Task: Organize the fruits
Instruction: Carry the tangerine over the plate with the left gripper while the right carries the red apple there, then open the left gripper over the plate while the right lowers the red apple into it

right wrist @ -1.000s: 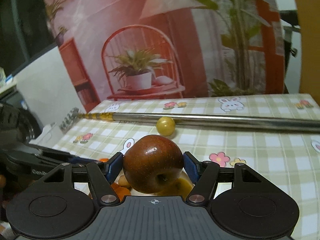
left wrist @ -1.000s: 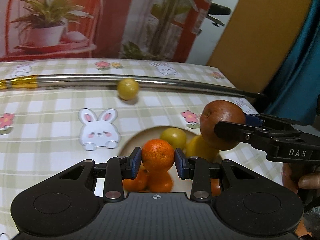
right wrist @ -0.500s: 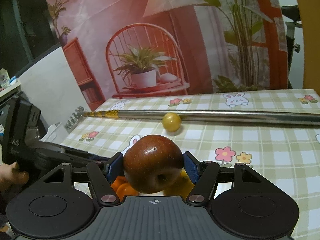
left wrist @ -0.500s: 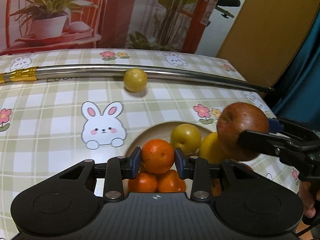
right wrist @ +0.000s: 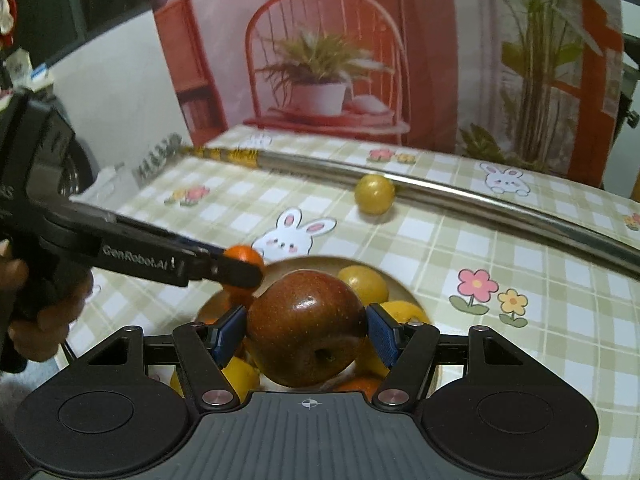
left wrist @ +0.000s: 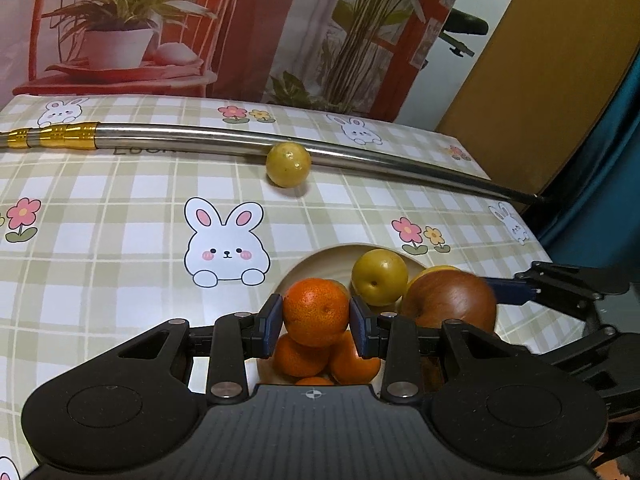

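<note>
Both over the bowl: left claw clamps a mandarin, right claw an apple; next, set them down gently.

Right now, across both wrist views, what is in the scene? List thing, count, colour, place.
Mandarin: one, orange, held in left tool above bowl.
Apple: one, dark red, held in right tool above bowl.
Bowl: one, beige, on tablecloth, holding orange and yellow fruit.
Loose fruit: one, yellow, against metal pole.
Metal pole: one, silver with gold end, across the table.
Tablecloth: checked, with bunnies and flowers.
Left tool: black.
Right tool: black.
Hand: gripping left tool.
</note>
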Demonstrator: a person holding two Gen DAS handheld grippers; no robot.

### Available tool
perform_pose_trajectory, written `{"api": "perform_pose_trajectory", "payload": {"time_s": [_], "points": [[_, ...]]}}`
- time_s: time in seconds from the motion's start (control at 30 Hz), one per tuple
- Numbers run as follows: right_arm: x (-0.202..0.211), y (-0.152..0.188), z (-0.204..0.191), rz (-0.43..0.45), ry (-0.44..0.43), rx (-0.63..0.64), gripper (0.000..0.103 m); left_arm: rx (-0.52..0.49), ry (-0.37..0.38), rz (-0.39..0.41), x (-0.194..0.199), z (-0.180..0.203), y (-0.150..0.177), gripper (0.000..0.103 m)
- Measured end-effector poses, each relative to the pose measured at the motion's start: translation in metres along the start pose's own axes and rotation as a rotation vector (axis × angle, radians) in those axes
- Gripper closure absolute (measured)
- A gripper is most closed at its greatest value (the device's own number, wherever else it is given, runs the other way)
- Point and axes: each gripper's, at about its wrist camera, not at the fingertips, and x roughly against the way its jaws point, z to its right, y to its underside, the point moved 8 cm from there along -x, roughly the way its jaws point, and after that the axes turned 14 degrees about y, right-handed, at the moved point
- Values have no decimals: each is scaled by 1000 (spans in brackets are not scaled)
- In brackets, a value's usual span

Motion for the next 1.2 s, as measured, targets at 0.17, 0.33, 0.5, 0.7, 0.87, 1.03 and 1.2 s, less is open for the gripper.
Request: {"api": "perform_pose_trajectory", "payload": {"time_s": [0.17,0.33,0.5,0.7,0.87,1.03,1.2], "points": [[-5,4,-5,-29,2,17,42,4,3,7,3,-2,1,65],[-8,6,-8,-44,3,16,42,12,3,16,6,-4,1,65],[-12,7,-10,-60,2,13,41,15,2,19,7,-5,1,65],[-13,9,-11,-74,-9,1,41,17,1,19,7,-4,2,65],[-11,9,-12,-75,-10,-2,41,17,-1,19,7,-4,2,65],[-9,9,-9,-68,-6,-9,40,19,-3,20,7,-4,2,65],[-3,6,-4,-47,-8,-23,43,19,-3,20,7,-4,2,65]]}}
